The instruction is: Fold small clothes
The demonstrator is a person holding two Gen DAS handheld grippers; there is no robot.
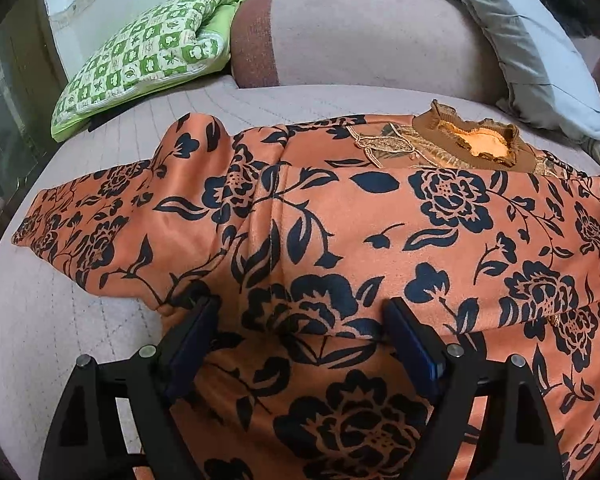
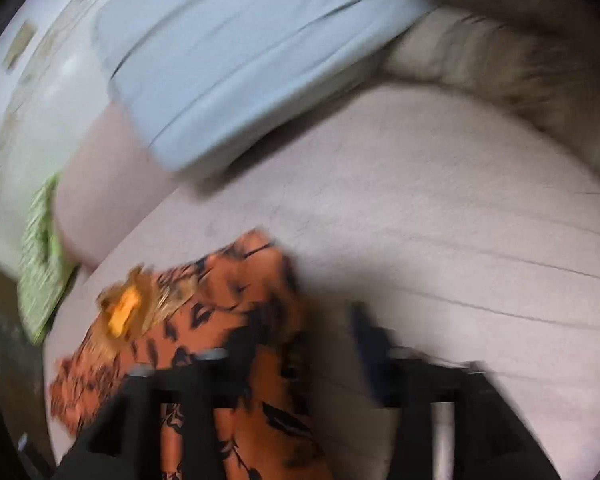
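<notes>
Right view motion-blurred; right tool [image 2: 320, 344] state unreadable. 1 orange black-floral garment [image 1: 340, 220] flat on pink quilted bed [image 1: 80, 320], hem cut off. Left tool [image 1: 300, 316] spread, gripping nothing.

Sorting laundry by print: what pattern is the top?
Orange top with black flowers; left wrist view shows it best.

2 fisheye views, each mounted just behind its gripper's fingers and tilted down. Left wrist view: close over the orange floral garment [image 1: 340, 220], which fills the middle and bottom of frame, left gripper [image 1: 300, 316] at bottom centre, green checked cushion [image 1: 140, 60] upper left. Right wrist view: badly motion-blurred, facing the pink quilted bed cover [image 2: 460, 220], right gripper [image 2: 300, 360] at bottom. Shared by both: garment, green cushion [image 2: 44, 264] at left edge, pale blue pillow [image 2: 240, 60] up top.
</notes>
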